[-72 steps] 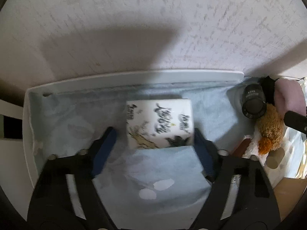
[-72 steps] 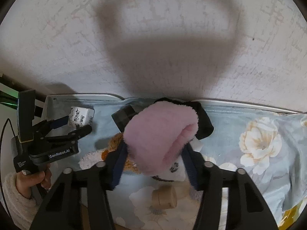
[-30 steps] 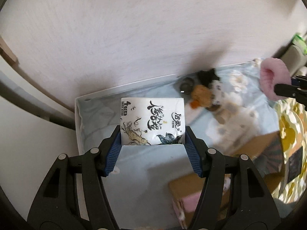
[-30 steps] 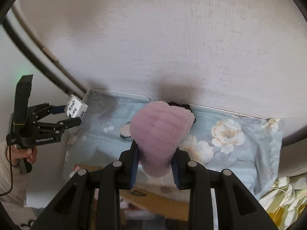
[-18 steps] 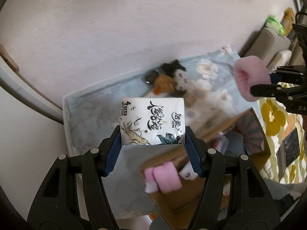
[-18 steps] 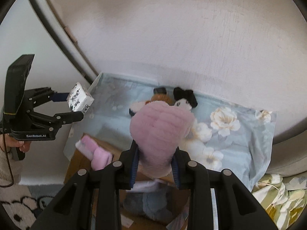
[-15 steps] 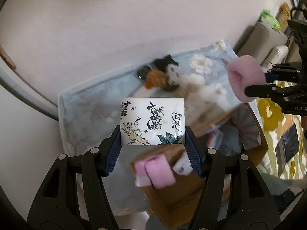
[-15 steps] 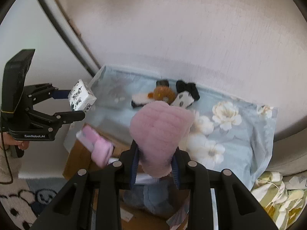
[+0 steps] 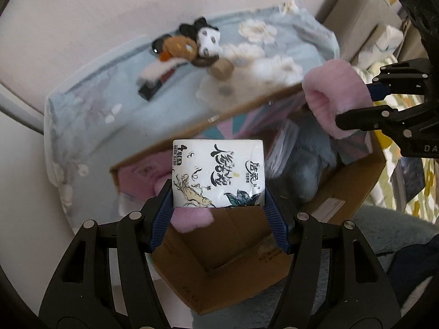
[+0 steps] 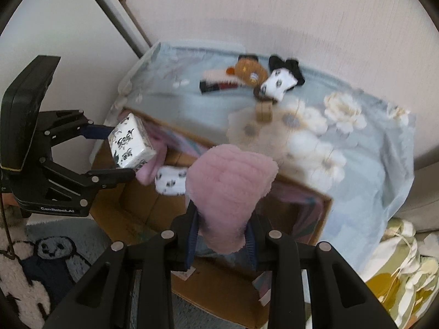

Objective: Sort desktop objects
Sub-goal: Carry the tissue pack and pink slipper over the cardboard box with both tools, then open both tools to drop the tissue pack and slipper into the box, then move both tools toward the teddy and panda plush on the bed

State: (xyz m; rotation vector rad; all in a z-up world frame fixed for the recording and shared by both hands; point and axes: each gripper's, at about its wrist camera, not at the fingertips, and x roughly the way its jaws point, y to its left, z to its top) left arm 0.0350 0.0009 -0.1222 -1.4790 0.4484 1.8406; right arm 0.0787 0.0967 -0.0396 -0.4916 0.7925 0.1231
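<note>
The tissue pack, a white, glossy, block-shaped packet printed with black brush characters and an ink drawing, sits clamped between the ribbed blue pads of my left gripper, above the open cardboard box. My left jaws stand partly apart and press on both short sides of the pack. My right gripper holds the pink plush item, a soft, fleecy, rounded roll; my right jaws are narrow and squeeze its lower end, so that the bulk of it bulges above the pads. It also hangs over the box. The box is plain brown corrugated card with its flaps open; inside lie another pink fluffy piece, a white fabric with black marks and a grey-blue soft item. The box stands just beside a table under a pale blue floral cloth. On the cloth rest a brown plush toy and a black-and-white plush toy, touching each other, with a small tan cylinder near them.
</note>
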